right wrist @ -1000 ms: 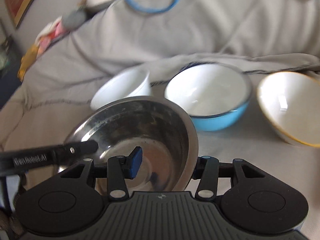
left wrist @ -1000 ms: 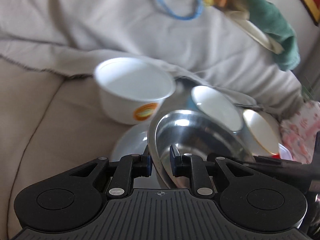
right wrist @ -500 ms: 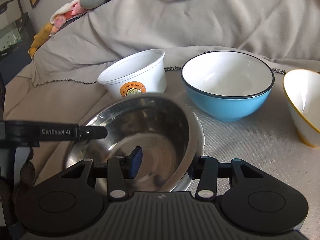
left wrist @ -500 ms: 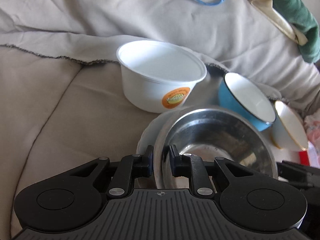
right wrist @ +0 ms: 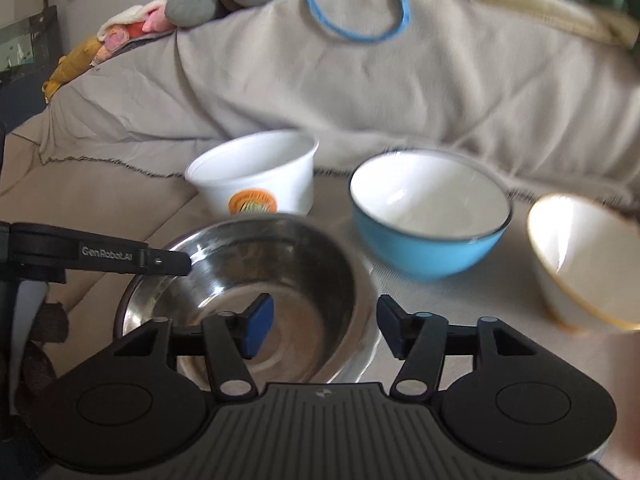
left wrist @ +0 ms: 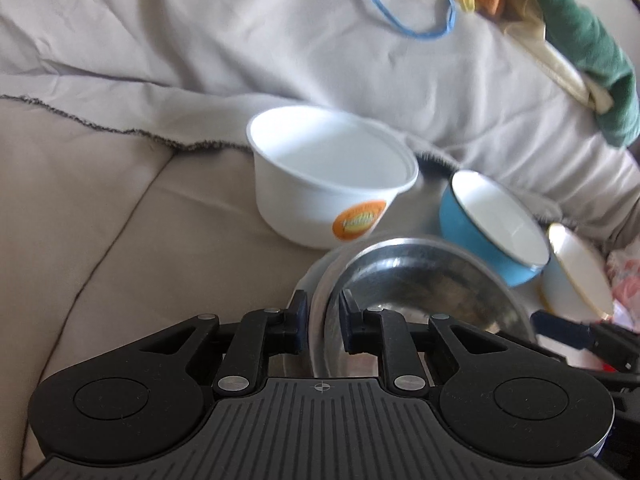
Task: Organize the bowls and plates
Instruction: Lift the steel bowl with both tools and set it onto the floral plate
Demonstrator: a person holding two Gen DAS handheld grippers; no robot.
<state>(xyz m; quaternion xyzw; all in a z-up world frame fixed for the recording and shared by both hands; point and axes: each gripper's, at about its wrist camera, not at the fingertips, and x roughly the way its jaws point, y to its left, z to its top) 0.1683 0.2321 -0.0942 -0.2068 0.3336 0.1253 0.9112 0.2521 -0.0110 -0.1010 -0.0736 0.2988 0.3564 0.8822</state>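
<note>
Gripping steel bowl [left wrist: 420, 280] rim, left tool [left wrist: 323, 322] | right tool [right wrist: 324, 326] opening, astride rim

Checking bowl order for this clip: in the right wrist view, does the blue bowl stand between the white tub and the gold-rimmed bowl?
Yes, the blue bowl stands right of the white tub and left of the gold-rimmed bowl.

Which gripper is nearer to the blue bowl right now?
Right. The right gripper straddles the steel bowl's rim on the side facing the blue bowl, jaws opening. The left gripper clamps the steel bowl's opposite rim, farther away.
</note>
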